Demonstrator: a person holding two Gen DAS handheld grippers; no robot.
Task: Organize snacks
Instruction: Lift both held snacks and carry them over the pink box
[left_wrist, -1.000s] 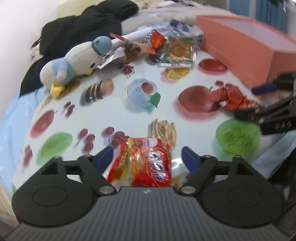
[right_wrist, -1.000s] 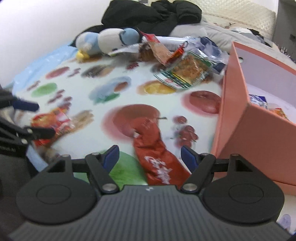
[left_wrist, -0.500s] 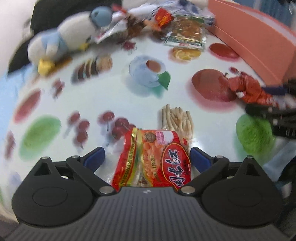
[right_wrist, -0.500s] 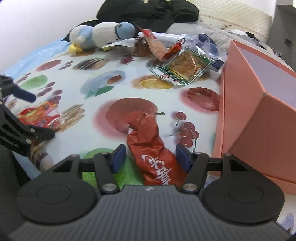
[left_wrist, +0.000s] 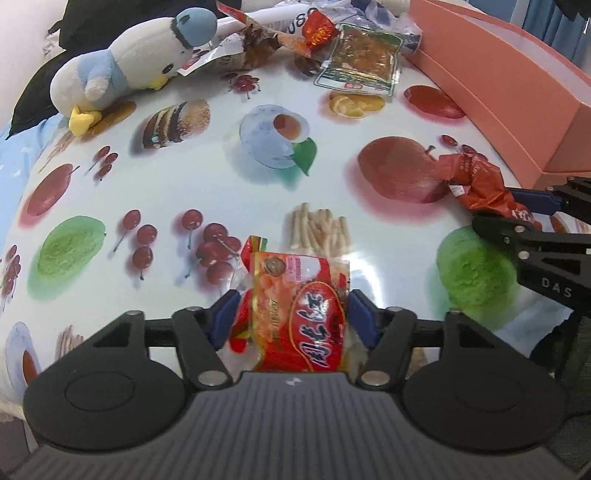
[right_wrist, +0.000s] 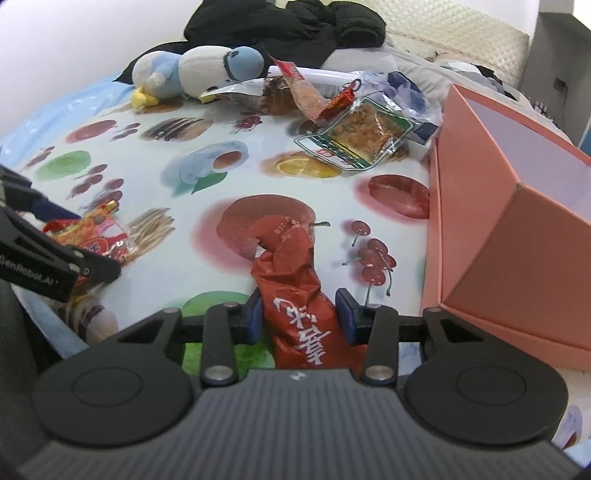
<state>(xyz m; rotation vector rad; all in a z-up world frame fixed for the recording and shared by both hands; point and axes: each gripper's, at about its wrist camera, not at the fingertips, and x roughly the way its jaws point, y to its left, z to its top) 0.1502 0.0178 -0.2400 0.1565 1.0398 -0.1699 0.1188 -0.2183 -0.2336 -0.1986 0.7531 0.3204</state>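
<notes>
Both tongs have just been closing since the earlier frames. The left tongs (left_wrist: 291, 317), wide around the red-orange packet (left_wrist: 295, 306) half a second ago, now stand narrower, their blue pads (left_wrist: 226, 317) touching the packet's two sides; the packet looks gripped and a little creased at its left edge. The right tongs (right_wrist: 300, 315) were well apart from the dark red wrapper (right_wrist: 295, 284) a second ago and now squeeze in on it, with the pads against its flanks.

The packet is glossy, red and orange, with a white panel near the top, large white characters on a red oval and a clear window of pale pieces. It lies at the near edge of the desk (left_wrist: 229, 192), on a cloth printed with fruit, just in front of a printed bundle of sticks. The wrapper is long, crumpled and twisted at its far end, with white characters near the tongs; it stretches from a printed apple toward the near edge, close to the pink box (right_wrist: 517, 236), which stands open at the right.

At the far side, unchanged, lie a green-edged clear pouch (right_wrist: 358, 140) of brown snack, a heap of other wrappers (right_wrist: 295, 92) and a blue and white plush bird (right_wrist: 199, 70).
</notes>
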